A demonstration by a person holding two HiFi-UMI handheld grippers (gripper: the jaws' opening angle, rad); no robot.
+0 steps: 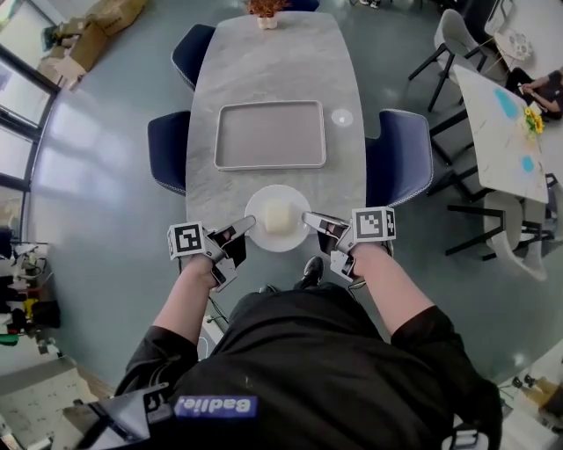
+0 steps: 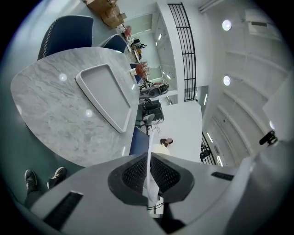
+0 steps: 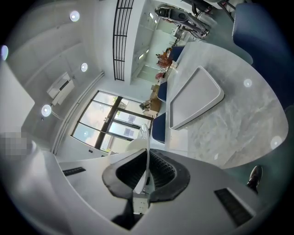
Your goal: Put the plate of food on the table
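Observation:
A round white plate (image 1: 277,219) with a pale block of food (image 1: 278,216) hangs over the near end of the grey marble table (image 1: 273,70). My left gripper (image 1: 249,225) is shut on the plate's left rim and my right gripper (image 1: 308,218) is shut on its right rim. In the left gripper view the thin white plate rim (image 2: 149,172) runs edge-on between the dark ribbed pads. The right gripper view shows the same rim (image 3: 145,158) pinched between its pads. Whether the plate rests on the table or is held just above it cannot be told.
A grey rectangular tray (image 1: 270,134) lies on the table beyond the plate, with a small round disc (image 1: 342,117) to its right. Blue chairs (image 1: 400,156) stand along both sides. A flower pot (image 1: 266,10) sits at the far end. Another table (image 1: 506,132) stands at the right.

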